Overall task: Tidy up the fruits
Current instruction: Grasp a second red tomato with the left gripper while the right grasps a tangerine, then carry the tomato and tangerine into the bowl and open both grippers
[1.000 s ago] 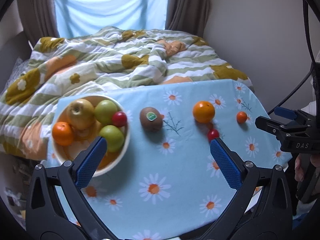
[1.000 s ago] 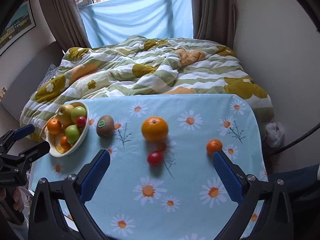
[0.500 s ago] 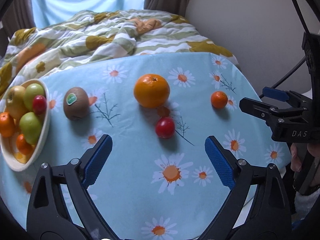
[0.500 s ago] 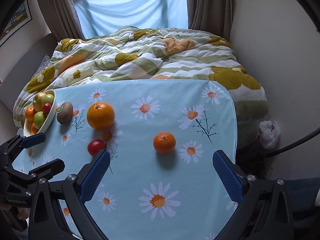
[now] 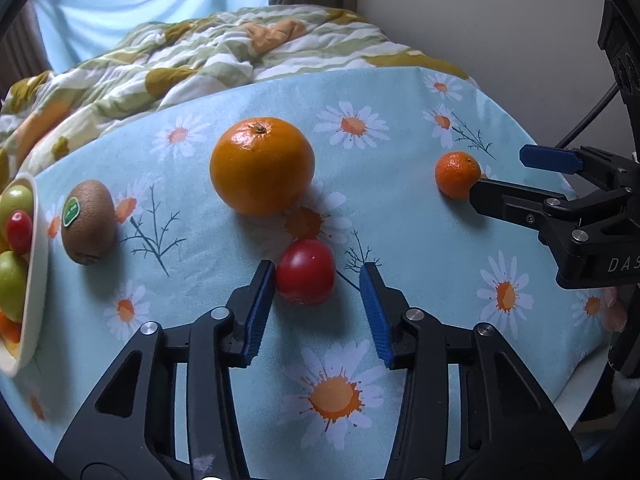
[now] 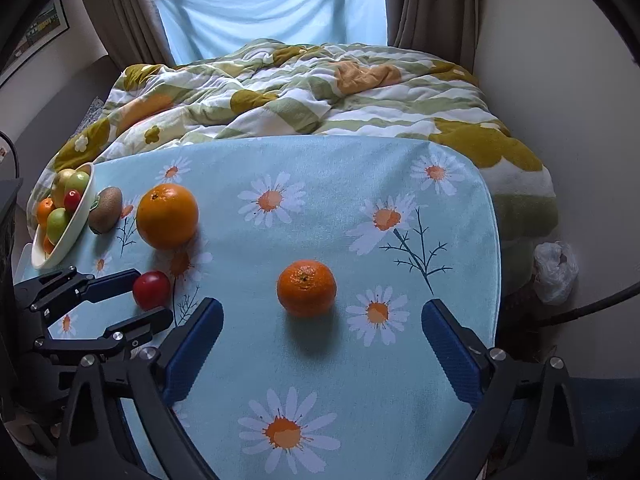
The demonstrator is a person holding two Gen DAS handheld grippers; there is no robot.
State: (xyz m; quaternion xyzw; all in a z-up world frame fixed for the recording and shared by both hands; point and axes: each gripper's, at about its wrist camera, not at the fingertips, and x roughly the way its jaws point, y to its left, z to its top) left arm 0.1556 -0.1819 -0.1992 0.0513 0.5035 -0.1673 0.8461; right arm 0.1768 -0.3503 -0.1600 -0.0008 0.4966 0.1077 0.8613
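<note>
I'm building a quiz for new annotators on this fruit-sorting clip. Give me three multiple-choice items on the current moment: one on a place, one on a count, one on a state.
1. Where is the kiwi?
A. in the bowl
B. on the cloth beside the bowl
C. on the quilt

2. How many fruits lie loose on the tablecloth?
A. two
B. four
C. six

3. How does the left gripper stand?
A. open around the red tomato
C. shut, holding nothing
B. gripping the big orange

Key: 1 B, it rests just right of the bowl. 2 B: kiwi, big orange, red tomato, small tangerine. 3 A, a gap shows on the tomato's right side.
</note>
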